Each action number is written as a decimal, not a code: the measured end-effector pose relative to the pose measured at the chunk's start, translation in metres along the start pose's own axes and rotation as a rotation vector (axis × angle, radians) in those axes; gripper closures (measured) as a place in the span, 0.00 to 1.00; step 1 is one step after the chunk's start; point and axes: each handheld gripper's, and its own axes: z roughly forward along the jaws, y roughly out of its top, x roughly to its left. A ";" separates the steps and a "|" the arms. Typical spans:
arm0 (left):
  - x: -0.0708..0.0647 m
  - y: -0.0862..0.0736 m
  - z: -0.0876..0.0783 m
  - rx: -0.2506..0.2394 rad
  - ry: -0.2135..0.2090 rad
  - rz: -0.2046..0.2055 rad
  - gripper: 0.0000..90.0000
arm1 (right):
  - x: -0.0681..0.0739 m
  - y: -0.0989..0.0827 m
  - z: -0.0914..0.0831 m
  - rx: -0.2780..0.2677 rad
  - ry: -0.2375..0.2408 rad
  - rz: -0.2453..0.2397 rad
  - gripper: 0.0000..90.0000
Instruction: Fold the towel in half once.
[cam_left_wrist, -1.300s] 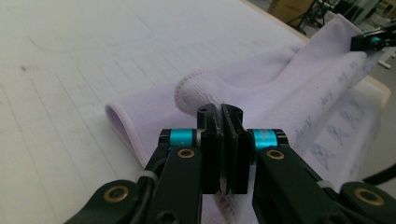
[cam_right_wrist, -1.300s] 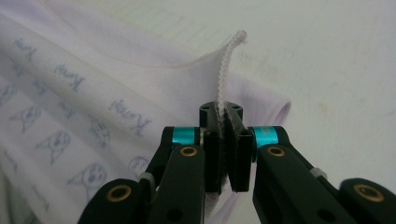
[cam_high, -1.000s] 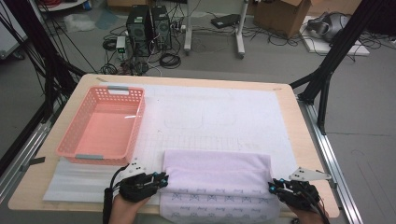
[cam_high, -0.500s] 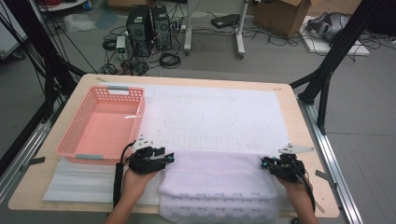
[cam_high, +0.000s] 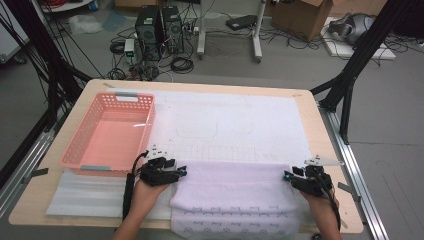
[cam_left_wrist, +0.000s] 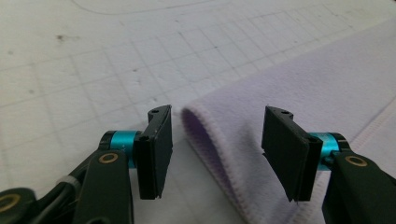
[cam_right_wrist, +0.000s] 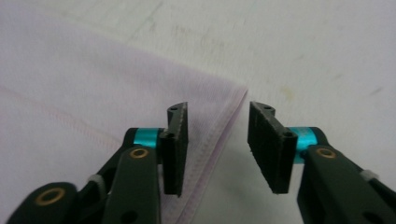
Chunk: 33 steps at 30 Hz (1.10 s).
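A lavender towel (cam_high: 232, 192) lies folded at the table's near edge. My left gripper (cam_high: 182, 171) is at its far left corner, my right gripper (cam_high: 287, 176) at its far right corner. In the left gripper view the towel's rounded, hemmed edge (cam_left_wrist: 210, 135) lies between the wide-apart pads of my left gripper (cam_left_wrist: 217, 149), which don't touch it. In the right gripper view the towel's stitched corner (cam_right_wrist: 219, 126) sits in the gap of my right gripper (cam_right_wrist: 217, 144), also without pressing. Both pairs of jaws have just been opening and are open.
A pink plastic basket (cam_high: 150, 120) stands empty at the left, just beyond my left hand. A white gridded mat (cam_high: 240, 125) covers the table's middle. A pale foam sheet (cam_high: 85, 195) lies at the front left. The table's right edge (cam_high: 327, 145) runs close to my right gripper.
Both grippers have moved away from the person, from the towel's near part to its far corners. Their jaws, closed before, now stand apart around the towel's edge.
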 end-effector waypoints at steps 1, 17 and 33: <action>-0.002 0.000 0.001 0.004 0.006 0.016 0.51 | 0.001 -0.003 0.002 0.009 -0.001 -0.007 0.62; -0.003 0.018 0.005 -0.020 0.056 -0.025 0.96 | 0.002 0.003 0.001 -0.025 0.044 -0.007 0.96; 0.043 0.091 0.036 -0.082 0.154 -0.065 0.96 | -0.028 0.086 0.043 -0.065 -0.008 0.006 0.96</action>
